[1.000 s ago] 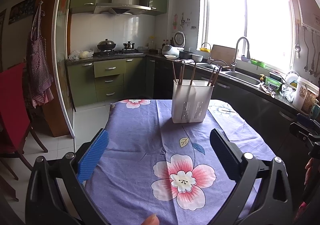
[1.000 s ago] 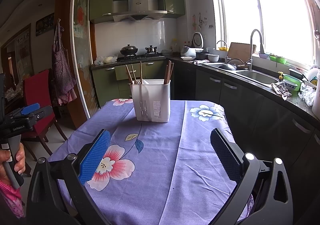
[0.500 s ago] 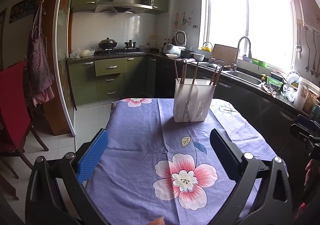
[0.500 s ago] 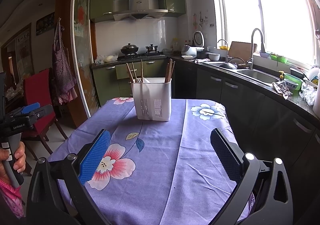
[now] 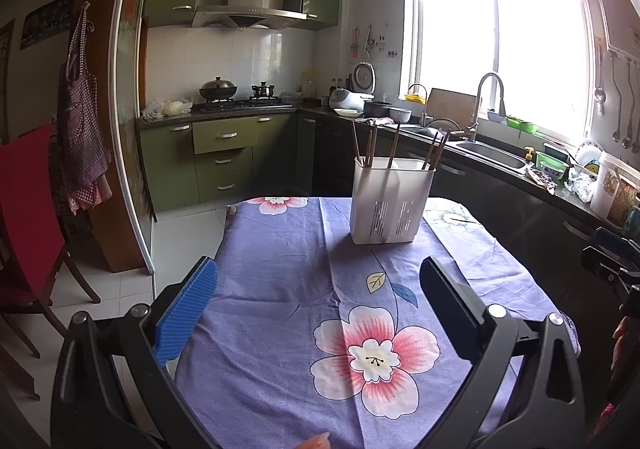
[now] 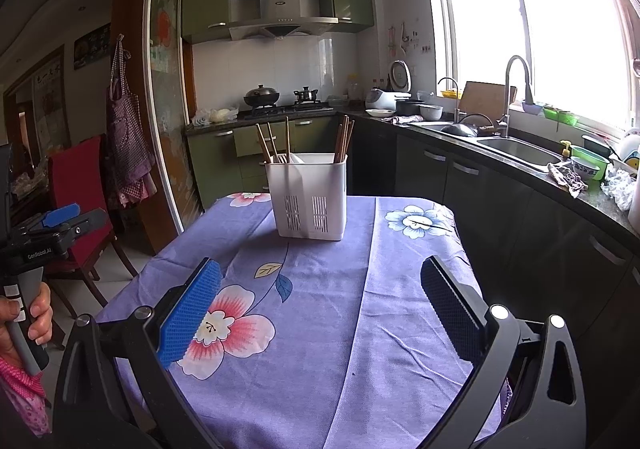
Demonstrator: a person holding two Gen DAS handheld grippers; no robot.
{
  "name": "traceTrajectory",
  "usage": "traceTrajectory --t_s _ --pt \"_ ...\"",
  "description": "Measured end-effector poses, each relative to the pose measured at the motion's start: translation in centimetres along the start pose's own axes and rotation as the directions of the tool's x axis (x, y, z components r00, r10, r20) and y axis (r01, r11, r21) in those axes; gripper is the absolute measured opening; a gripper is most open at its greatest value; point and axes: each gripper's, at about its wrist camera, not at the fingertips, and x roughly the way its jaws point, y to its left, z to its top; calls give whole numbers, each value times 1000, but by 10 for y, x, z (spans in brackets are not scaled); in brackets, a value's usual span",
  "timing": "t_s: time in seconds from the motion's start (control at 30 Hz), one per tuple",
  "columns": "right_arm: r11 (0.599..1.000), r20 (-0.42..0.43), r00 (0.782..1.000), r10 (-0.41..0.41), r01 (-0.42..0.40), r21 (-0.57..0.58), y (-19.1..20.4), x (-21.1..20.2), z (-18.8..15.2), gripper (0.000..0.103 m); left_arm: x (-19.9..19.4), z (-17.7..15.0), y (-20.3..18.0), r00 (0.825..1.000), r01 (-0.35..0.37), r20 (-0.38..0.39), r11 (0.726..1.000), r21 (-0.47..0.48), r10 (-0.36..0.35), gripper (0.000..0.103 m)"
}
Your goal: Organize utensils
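A white plastic utensil holder (image 5: pixel 392 201) stands on the far part of the table, upright, with several brown chopsticks (image 5: pixel 370 143) sticking out of it. It also shows in the right wrist view (image 6: pixel 307 196), with chopsticks (image 6: pixel 344 138) in both compartments. My left gripper (image 5: pixel 320 273) is open and empty, well short of the holder. My right gripper (image 6: pixel 320 273) is open and empty, also short of it. The left gripper's body (image 6: pixel 56 227) shows at the left edge of the right wrist view.
The table wears a purple flowered cloth (image 5: pixel 304 289). A red chair (image 5: pixel 28 209) stands left of the table. Dark counter cabinets with a sink (image 6: pixel 516 153) run along the right side, close to the table's edge.
Both views have shifted slightly, so the holder sits a little further right in each. Both grippers stay open and empty.
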Motion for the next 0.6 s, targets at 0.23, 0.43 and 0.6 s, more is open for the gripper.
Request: traceTrajectory --t_s 0.23,0.43,0.6 --pt "1000 -2 1000 2 -2 1 0 1 0 98 -6 -2 -2 999 9 40 1000 12 -10 96" --pt "1000 -7 1000 5 -5 8 -2 4 -2 98 -6 -1 -3 999 -19 50 1000 21 18 96" --pt "1000 -13 1000 5 -5 10 -3 7 -4 98 -1 -1 -1 999 -10 31 1000 17 10 96"
